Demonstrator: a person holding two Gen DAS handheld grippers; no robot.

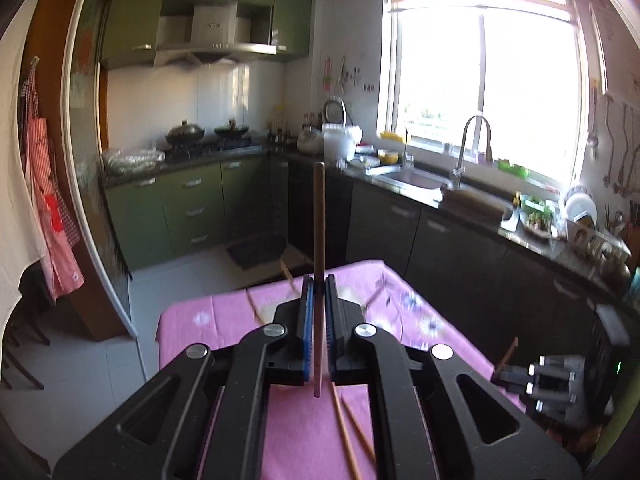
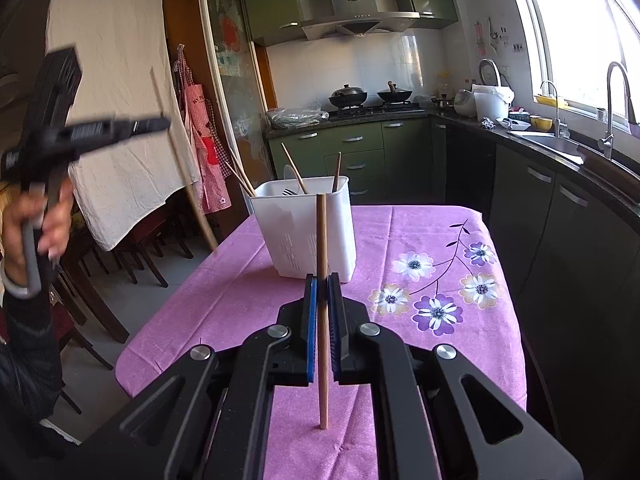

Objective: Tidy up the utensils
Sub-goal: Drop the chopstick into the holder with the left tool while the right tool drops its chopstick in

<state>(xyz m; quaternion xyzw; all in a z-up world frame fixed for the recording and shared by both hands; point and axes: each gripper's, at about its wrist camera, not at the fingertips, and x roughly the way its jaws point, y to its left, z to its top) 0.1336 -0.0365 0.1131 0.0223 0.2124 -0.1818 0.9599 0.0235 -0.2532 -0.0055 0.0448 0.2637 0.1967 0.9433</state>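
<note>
My left gripper is shut on a wooden chopstick that stands upright between its blue pads, high above the pink tablecloth. Two loose chopsticks lie on the cloth below it. My right gripper is shut on another wooden chopstick, held upright. Just beyond it stands a white utensil holder with several chopsticks and a fork inside. The left gripper also shows in the right wrist view, raised at the far left with its long chopstick. The right gripper shows in the left wrist view, low right.
The pink floral tablecloth covers a small table. Dark cabinets and a counter with a sink run along the right. Wooden chairs and a hanging white cloth stand to the left. A stove with woks is at the back.
</note>
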